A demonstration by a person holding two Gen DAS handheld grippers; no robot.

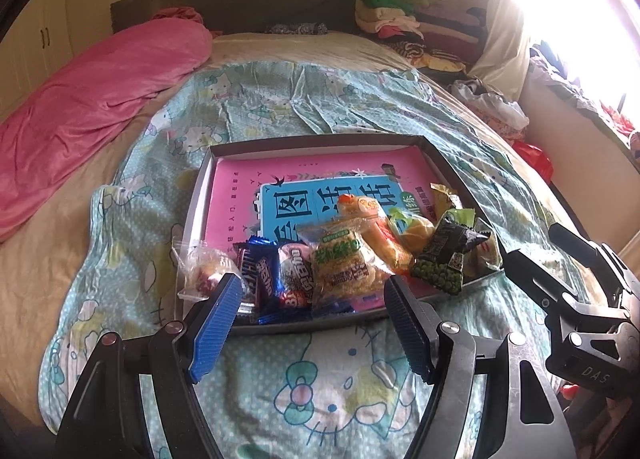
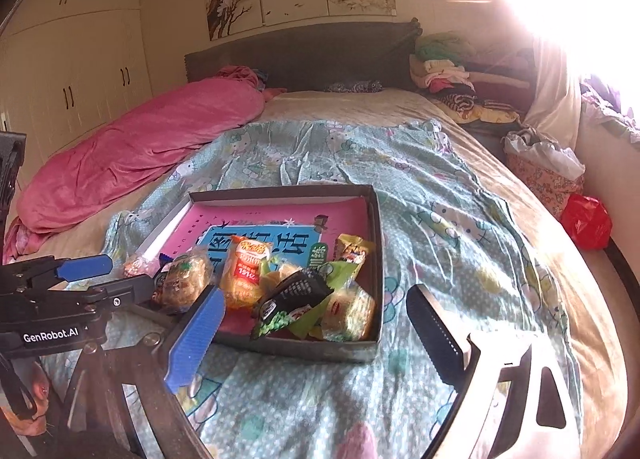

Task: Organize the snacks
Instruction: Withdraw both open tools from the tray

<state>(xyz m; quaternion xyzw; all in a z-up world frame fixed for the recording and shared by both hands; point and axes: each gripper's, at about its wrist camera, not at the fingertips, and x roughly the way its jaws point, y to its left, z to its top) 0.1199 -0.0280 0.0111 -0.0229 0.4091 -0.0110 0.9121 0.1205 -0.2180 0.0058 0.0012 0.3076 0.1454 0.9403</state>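
A shallow grey box (image 1: 320, 141) lies on the cartoon-cat sheet with a pink book (image 1: 280, 175) in its bottom. Several snack packets are heaped along its near side: a clear rice-cracker pack (image 1: 344, 263), a blue wrapper (image 1: 260, 271), a black-and-green pea packet (image 1: 444, 259) and an orange cake pack (image 2: 246, 267). My left gripper (image 1: 312, 323) hovers just short of the box's near rim, open, its blue pads bare. Over the box's (image 2: 280, 191) near right corner, my right gripper (image 2: 316, 335) stands wide open and holds nothing. Each gripper shows in the other's view: left gripper (image 2: 120, 273), right gripper (image 1: 536, 247).
A rolled pink quilt (image 1: 92, 99) lies along the bed's left side. Folded clothes (image 1: 400, 19) are piled by the dark headboard (image 2: 304, 51). A red bag (image 2: 586, 221) and a floral basket (image 2: 540, 175) sit beside the bed on the right. Wardrobe doors (image 2: 72, 91) stand at the left.
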